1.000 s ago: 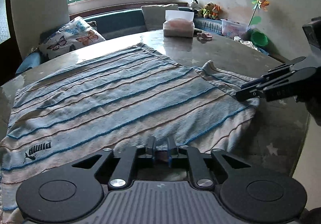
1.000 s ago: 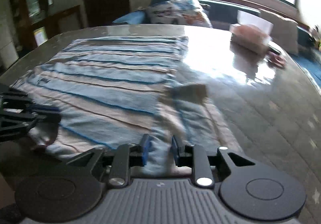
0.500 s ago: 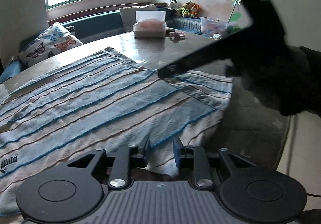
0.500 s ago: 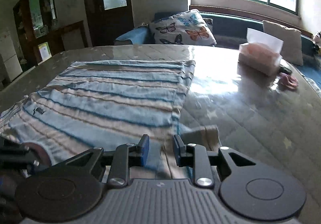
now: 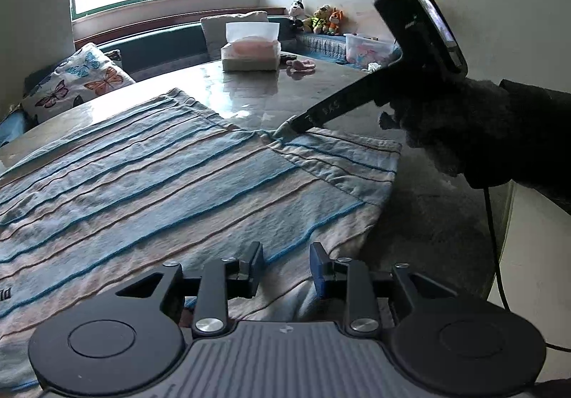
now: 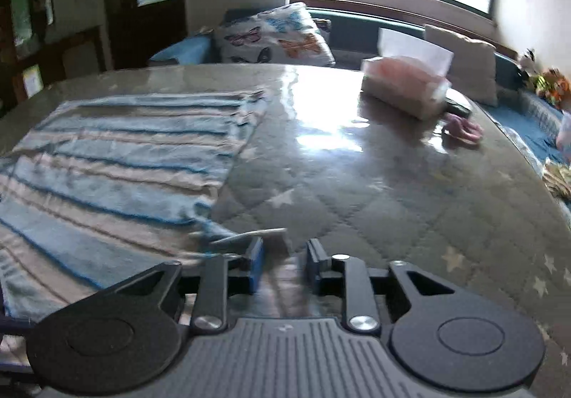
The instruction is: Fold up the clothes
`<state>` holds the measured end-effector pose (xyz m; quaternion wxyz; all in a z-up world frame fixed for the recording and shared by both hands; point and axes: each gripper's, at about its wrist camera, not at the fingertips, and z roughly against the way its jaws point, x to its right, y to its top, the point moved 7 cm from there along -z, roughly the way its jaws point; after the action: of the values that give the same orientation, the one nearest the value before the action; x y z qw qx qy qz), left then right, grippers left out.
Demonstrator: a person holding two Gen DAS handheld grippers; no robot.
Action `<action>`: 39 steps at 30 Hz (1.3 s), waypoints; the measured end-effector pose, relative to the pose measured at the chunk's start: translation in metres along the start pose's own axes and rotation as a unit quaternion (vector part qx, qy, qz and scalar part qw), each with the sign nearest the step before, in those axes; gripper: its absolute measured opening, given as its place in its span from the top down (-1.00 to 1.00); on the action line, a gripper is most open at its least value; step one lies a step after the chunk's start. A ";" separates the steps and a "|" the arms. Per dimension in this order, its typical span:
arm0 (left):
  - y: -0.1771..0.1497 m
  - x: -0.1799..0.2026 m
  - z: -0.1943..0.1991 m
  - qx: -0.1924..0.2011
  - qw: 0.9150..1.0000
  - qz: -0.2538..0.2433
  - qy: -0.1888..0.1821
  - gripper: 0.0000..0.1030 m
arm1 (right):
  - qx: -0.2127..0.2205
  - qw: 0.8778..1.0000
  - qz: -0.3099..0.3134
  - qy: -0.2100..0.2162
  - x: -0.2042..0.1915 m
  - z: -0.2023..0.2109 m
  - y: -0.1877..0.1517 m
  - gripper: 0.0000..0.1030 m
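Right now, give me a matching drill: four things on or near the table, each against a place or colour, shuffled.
1 striped shirt
2 tissue box
3 butterfly pillow
4 stuffed toys

A on the bench, left of the window
B far table edge, pink, white sheet sticking up
C lined up in the corner by the wall
D spread flat, blue and beige

1-D, 2-B, 3-A, 4-C

Striped shirt (image 5: 171,180) soft cloth; table (image 6: 357,162) glossy.
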<state>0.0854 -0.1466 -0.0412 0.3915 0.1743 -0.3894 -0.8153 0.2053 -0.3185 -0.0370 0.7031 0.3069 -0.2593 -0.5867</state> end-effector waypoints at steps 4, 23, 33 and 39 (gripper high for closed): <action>0.002 0.004 -0.002 0.002 1.000 0.003 -0.003 0.40 | 0.007 1.000 -0.020 -0.009 0.015 0.019 -0.005 0.50; 0.007 -0.023 0.029 0.023 0.998 0.032 0.053 0.01 | -0.020 0.995 -0.096 0.000 0.023 0.074 -0.061 0.76; -0.016 -0.058 0.058 0.023 0.992 0.071 0.101 -0.06 | 0.038 0.996 -0.054 0.052 -0.021 0.108 -0.021 0.84; -0.031 -0.073 0.074 0.026 0.988 0.099 0.119 -0.08 | 0.059 0.989 0.009 0.135 -0.090 0.122 0.007 0.85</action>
<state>0.0727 -0.0411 -0.0194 0.5088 0.2411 -0.3767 -0.7356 0.1055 -0.2449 0.0505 0.7177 0.4221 -0.1989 -0.5168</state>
